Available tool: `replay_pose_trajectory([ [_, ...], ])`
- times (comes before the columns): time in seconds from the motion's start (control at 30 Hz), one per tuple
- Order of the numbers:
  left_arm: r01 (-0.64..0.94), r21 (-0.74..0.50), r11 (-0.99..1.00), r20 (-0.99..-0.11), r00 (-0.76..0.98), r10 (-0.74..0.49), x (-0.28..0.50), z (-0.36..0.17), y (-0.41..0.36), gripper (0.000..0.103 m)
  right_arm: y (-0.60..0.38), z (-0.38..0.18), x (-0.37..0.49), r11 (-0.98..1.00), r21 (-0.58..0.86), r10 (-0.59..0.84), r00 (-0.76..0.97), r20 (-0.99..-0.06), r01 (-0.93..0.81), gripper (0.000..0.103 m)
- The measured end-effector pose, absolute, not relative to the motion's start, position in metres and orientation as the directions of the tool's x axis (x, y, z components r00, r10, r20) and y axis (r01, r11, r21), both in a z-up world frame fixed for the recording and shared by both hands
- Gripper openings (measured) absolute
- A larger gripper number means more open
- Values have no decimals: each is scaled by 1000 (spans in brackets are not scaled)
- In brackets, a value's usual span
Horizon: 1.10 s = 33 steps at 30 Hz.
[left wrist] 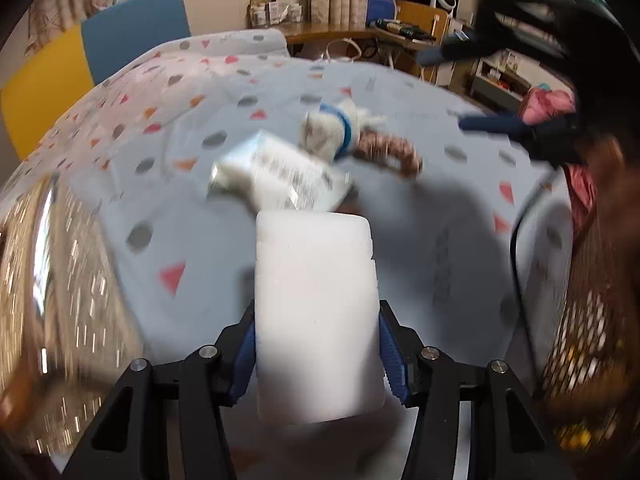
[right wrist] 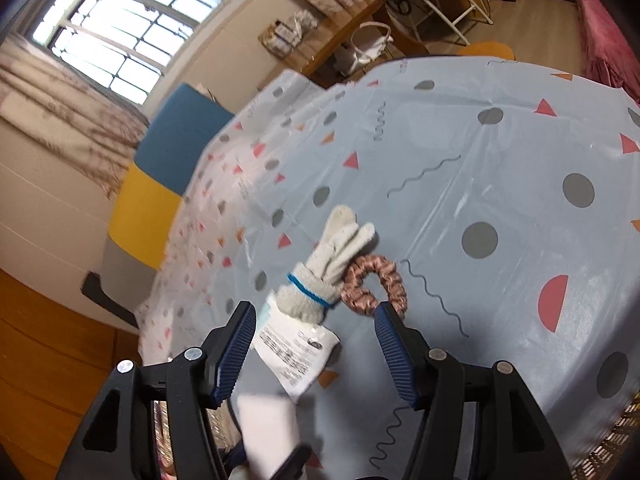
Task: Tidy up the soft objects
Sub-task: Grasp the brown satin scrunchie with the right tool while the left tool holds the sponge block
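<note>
Left gripper (left wrist: pixel 316 354) is clamped on a white foam block (left wrist: pixel 316 312) — both blue pads (left wrist: pixel 390 360) press its long sides, low on the block, with most of it sticking out ahead over the patterned tablecloth (left wrist: pixel 420 240). Right gripper (right wrist: pixel 316 350) hangs with jaws apart and nothing between the pads, above the pile on the cloth.

Block looks light, squashy and matte, so probably no slip risk; a firm squeeze would dent it, and since the grip sits near one end it may wobble when swung. Taking it nearer the middle would likely be steadier.

Loose things left on the cloth, counted:
- one grey knit glove (right wrist: pixel 324 272) with a blue cuff band, limp — best pinched at the bunched cuff.
- one pinkish-brown scrunchie (right wrist: pixel 376 284), touching the glove's side; stretchy ring, pinch any part of the loop.
- one flat plastic packet (right wrist: pixel 296 348) with printed text, partly under the glove's cuff; likely slick and crinkly, take an edge.

Woven basket (left wrist: pixel 588 344) at the left view's right edge, blurred.
</note>
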State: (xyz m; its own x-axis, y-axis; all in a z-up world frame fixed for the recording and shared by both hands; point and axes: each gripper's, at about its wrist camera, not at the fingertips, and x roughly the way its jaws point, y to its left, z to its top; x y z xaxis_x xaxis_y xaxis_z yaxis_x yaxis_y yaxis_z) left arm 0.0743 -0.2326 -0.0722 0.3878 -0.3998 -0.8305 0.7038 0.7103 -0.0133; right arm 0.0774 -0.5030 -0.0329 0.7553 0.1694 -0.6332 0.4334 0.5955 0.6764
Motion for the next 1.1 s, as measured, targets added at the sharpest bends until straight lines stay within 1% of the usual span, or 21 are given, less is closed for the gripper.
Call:
replay_pose_trajectory([
  [0.1, 690, -22, 723, -848, 370, -379, 64, -88, -216, 55, -499, -34, 84, 625, 638, 174, 717, -675, 449, 63],
  [0.23, 674, -63, 736, -835, 369, -409, 64, -90, -203, 55, -495, -35, 106, 689, 528, 128, 633, -763, 497, 63],
  [0.33, 673, -68, 737, -832, 370, -414, 65, -92, -202, 55, -489, -41, 136, 780, 377, 76, 522, -850, 500, 63],
  [0.43, 677, -70, 732, -822, 377, -427, 62, -91, -201, 55, -478, -50, 165, 874, 198, 8, 394, -919, 444, 63],
  [0.47, 676, -75, 733, -820, 376, -431, 64, -91, -201, 55, -475, -53, 172, 897, 134, -25, 352, -936, 421, 63],
  [0.6, 672, -77, 736, -814, 384, -436, 63, -90, -201, 55, -468, -63, 190, 936, -19, -120, 270, -955, 352, 63],
  [0.7, 668, -84, 739, -812, 384, -439, 63, -89, -201, 55, -473, -75, 197, 938, -25, -108, 224, -968, 345, 63],
  [0.77, 669, -81, 739, -811, 386, -439, 62, -89, -201, 55, -479, -83, 198, 934, 9, -72, 215, -974, 357, 63],
  [0.8, 669, -82, 739, -811, 386, -440, 62, -89, -200, 55, -481, -87, 196, 930, 46, -37, 218, -975, 364, 54],
  [0.83, 668, -84, 739, -811, 386, -441, 62, -89, -200, 55, -482, -89, 194, 927, 68, -18, 226, -974, 369, 38],
  [0.87, 665, -88, 742, -813, 382, -440, 63, -88, -200, 55, -481, -86, 190, 930, 44, -47, 238, -970, 365, 25],
  [0.9, 659, -93, 746, -817, 378, -436, 63, -87, -199, 54, -480, -85, 185, 933, 48, -42, 240, -970, 357, 21],
  [0.93, 653, -101, 751, -821, 371, -433, 64, -85, -199, 54, -478, -85, 181, 933, 78, -10, 242, -970, 352, 21],
  [1.0, 646, -125, 753, -825, 354, -441, 67, -80, -198, 53, -473, -86, 173, 936, 80, 1, 224, -975, 342, 21],
  [1.1, 650, -127, 749, -801, 378, -464, 67, -60, -197, 53, -472, -89, 167, 926, 105, 27, 214, -976, 362, 21],
])
